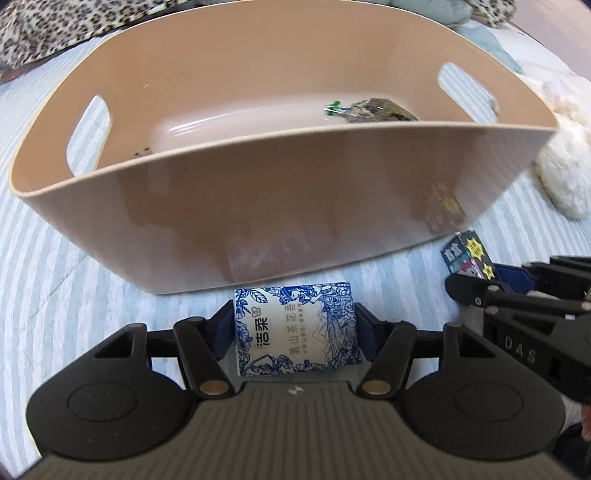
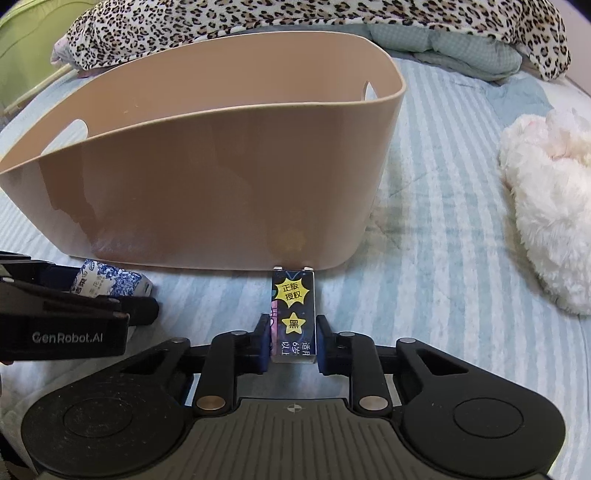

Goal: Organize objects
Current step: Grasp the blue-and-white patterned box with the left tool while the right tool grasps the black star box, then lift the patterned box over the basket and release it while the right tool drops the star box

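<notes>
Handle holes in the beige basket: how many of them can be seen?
2. One handle hole is in the left end wall of the beige basket, the other handle hole in its right end wall. No others show.

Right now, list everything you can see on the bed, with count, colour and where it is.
bin: 1, beige, on the striped sheet, ahead of both grippers
packet: 1, dark with a green tie, inside the bin at its right end
tissue pack: 1, white with blue print, in front of the bin, between the left jaws
box: 1, black with yellow stars, in front of the bin's right end, between the right jaws
plush: 1, white, on the sheet right of the bin
blanket: 1, leopard print, behind the bin
sheet: 1, pale blue stripes, under everything
left gripper: 1, black, shut on the tissue pack
right gripper: 1, black, shut on the box
</notes>
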The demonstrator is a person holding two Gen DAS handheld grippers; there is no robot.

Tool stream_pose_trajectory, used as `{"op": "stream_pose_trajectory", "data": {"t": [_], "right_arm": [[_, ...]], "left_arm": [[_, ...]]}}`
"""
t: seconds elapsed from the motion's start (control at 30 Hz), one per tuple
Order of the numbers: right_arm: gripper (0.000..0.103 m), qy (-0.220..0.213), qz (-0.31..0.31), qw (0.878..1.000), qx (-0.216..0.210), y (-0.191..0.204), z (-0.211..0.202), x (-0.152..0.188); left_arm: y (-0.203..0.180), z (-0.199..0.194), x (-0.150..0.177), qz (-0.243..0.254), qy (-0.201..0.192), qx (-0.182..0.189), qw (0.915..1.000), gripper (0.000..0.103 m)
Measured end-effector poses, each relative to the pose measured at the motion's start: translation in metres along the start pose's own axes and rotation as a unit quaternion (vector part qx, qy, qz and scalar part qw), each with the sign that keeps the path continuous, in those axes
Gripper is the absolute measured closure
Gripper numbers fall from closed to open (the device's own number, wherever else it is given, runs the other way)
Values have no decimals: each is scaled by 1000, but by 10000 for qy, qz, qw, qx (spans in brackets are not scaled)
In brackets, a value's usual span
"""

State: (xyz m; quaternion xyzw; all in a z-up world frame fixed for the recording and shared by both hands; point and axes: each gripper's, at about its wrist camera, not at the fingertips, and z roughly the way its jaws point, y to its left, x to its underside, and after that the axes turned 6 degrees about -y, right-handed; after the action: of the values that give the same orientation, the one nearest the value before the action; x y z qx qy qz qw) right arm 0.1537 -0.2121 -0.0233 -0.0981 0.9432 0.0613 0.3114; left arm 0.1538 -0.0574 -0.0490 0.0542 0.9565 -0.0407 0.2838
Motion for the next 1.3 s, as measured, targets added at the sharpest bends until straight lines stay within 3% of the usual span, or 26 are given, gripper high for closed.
{"op": "stream_pose_trajectory", "data": {"t": [0.27,0.67,0.97,1.3], "right_arm": [[82,-109,6,9999,-75,-4,-6,1],[82,-769,421,9958,-271,-9,-65,-7],[82,-1508,330,9871,-413,2,-115,-37],[82,-1965,199,9797,-348,7,-115,-96]], "left_arm": [[8,-25,5,-17,-107,96,9999,38],[12,-86,5,302,-610,163,9975,38],[15,-126,-27,226,-1417,173,9895,38],[23,-116,-76,245,-1704,-99,9850,38]]}}
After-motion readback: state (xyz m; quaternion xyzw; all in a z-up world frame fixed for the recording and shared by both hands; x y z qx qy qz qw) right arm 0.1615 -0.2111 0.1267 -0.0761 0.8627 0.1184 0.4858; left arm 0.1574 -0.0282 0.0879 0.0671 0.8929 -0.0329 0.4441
